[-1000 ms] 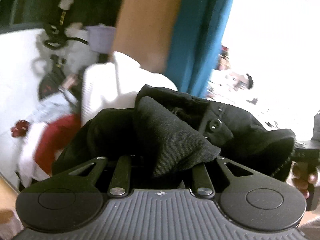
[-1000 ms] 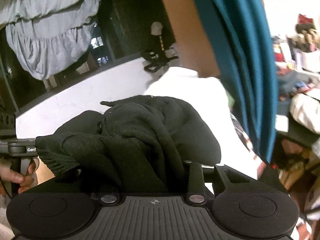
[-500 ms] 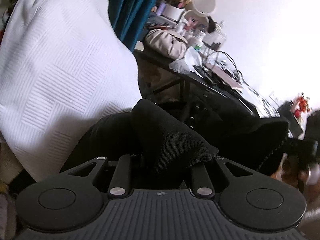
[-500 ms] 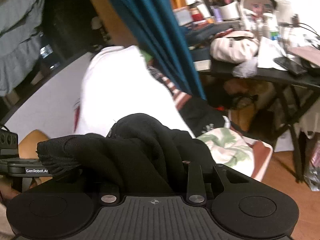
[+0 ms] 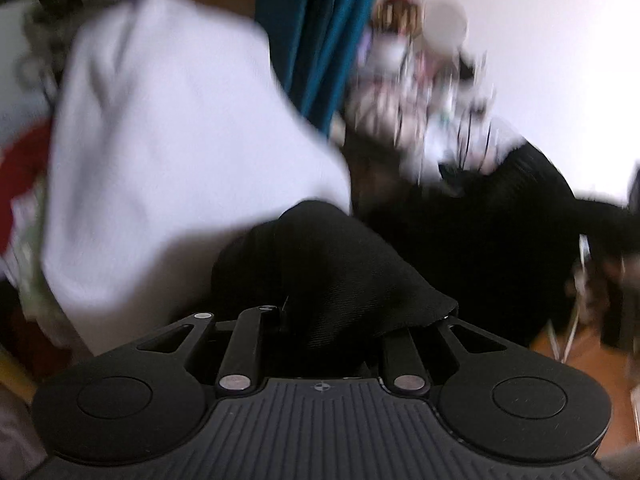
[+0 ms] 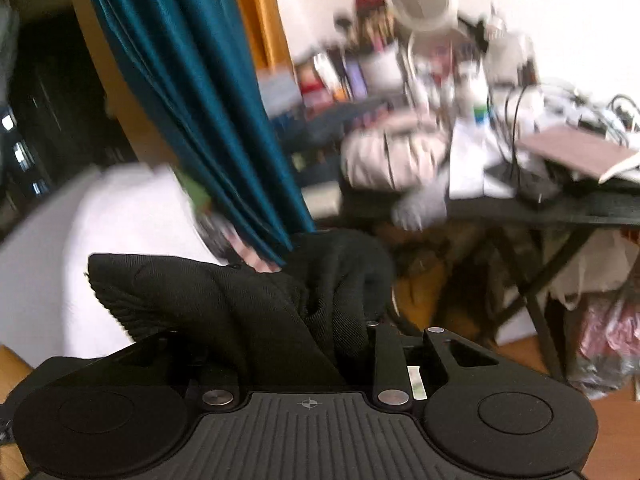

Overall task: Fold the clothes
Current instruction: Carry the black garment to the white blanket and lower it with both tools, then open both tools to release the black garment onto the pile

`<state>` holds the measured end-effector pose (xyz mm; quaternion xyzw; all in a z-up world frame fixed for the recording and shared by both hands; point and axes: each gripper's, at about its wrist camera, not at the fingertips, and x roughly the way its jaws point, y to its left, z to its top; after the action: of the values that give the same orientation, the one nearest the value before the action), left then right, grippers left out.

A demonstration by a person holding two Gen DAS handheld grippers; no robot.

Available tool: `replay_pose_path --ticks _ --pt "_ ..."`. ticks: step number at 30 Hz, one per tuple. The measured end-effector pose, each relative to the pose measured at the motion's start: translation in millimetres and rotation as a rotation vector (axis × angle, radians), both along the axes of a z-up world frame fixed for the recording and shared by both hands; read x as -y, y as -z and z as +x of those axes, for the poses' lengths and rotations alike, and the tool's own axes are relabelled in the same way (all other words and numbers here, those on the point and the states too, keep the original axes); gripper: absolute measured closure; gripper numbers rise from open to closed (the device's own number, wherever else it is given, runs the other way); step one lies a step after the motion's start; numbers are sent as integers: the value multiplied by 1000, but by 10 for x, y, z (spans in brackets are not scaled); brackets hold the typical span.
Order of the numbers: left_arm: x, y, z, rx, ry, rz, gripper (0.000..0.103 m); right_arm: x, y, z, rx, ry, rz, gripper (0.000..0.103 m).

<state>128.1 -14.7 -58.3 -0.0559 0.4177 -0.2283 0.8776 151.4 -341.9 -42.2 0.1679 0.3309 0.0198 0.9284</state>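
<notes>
A black garment (image 5: 352, 264) is bunched over my left gripper (image 5: 320, 320), which is shut on it; the cloth hides the fingertips. The same garment stretches right toward the other gripper's handle at the frame edge, where a hand shows blurred. In the right wrist view the black garment (image 6: 248, 304) lies heaped over my right gripper (image 6: 304, 344), also shut on it, with a ribbed hem sticking out to the left. Both views are blurred by motion.
A white textured bedcover (image 5: 168, 136) fills the left, with red cloth (image 5: 20, 168) beside it. A teal curtain (image 6: 192, 104) hangs in the middle. A cluttered dark desk (image 6: 560, 208) with a round mirror (image 6: 424, 0), a bag and cables stands to the right. Wooden floor (image 6: 616, 420) lies below.
Both grippers have swung with the black garment held between them; the views turned from the bed and dark wardrobe toward the curtain and cluttered desk. The grips have not changed.
</notes>
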Motion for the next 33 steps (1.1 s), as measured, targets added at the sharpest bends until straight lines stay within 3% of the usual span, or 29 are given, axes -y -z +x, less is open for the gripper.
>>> replay_pose_path --ticks 3,6,13,16,24,33 --pt "146 460 137 -113 60 73 84 -241 521 305 -150 -78 -95 78" --pt "284 823 258 -188 116 121 83 -542 944 498 -236 -178 -136 77" --pt "461 1406 527 -289 175 156 82 -1004 1481 793 -338 -264 -222 74" --pt "401 1634 615 -335 132 113 82 -1002 1604 921 -378 -258 -203 74" --pt "261 1858 658 -360 75 51 80 -1034 1775 1014 -375 -273 -227 73" --pt "282 1763 517 -337 80 90 75 -1086 1721 898 -335 -260 -291 69"
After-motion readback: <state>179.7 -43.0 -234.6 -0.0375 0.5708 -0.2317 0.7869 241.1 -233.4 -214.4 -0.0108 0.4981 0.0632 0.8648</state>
